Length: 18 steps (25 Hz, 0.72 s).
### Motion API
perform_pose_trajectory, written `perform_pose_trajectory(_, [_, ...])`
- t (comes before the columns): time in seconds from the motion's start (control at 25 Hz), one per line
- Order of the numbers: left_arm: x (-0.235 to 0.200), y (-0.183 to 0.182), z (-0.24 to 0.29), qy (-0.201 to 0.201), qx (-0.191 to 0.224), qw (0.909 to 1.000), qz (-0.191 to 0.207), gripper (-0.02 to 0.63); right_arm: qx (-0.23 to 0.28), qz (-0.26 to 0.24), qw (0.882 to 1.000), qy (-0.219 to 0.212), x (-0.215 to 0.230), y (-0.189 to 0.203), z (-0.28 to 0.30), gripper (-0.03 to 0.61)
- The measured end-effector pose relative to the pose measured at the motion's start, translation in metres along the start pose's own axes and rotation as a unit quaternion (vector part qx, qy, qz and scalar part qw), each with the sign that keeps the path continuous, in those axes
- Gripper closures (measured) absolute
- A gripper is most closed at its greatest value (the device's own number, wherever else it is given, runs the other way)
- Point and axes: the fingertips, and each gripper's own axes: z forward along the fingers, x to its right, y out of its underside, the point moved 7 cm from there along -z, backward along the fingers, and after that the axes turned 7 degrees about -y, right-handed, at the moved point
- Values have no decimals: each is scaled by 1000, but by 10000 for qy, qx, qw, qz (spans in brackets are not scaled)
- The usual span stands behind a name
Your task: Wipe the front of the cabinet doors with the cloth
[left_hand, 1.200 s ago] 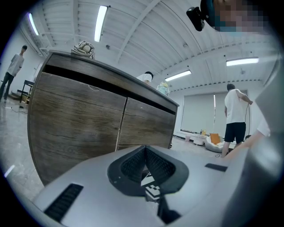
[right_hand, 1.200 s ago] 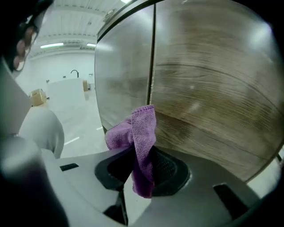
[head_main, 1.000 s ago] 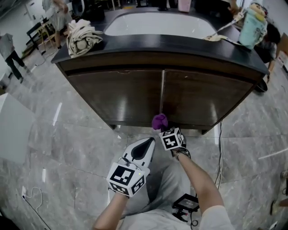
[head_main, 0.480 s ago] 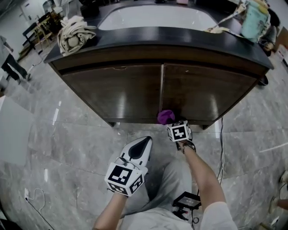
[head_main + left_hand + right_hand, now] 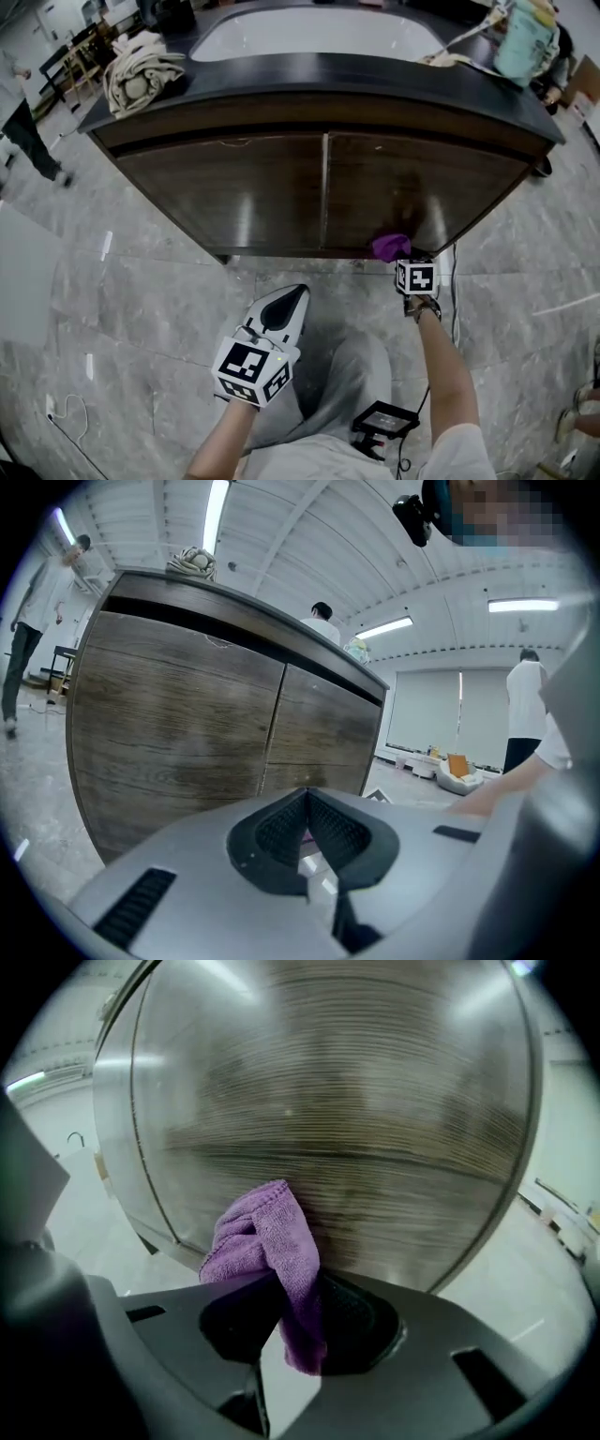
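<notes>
No word, number or brand name can be read in any of the views. The only printed signs are black-and-white square patterns on the left marker cube (image 5: 248,370) and on the right marker cube (image 5: 416,277). They show blocks only, not letters or digits.

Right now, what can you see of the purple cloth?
The purple cloth looks soft and fuzzy, like microfibre, bunched into folds. The right gripper clamps its lower part between its fingers; a tail hangs below. Its bunched top seems to press on the right cabinet door, low down.
</notes>
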Motion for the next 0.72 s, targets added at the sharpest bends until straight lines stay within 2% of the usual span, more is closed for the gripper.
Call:
perform_pose_trajectory(0.12, [2,1,4,21,-35,10000,11,611,10,418,9975,562,50,13,-17,466])
perform_pose_trajectory(0.24, [6,3,10,52,-70,10000,32,611,-28,572,9935,986,91,21,-33,468])
perform_pose_trajectory(0.56, [22,7,25,197,-203,9994,218,611,-52,561,9914,1180,130,26,-52,466])
perform_pose_trajectory(0.64, [21,3,25,206,-164,9994,243,611,-53,696,9882,1365,136,33,-60,468])
perform_pose_trajectory(0.72, [19,-2,23,199,-63,9996,202,611,-32,666,9883,1370,136,37,-70,468])
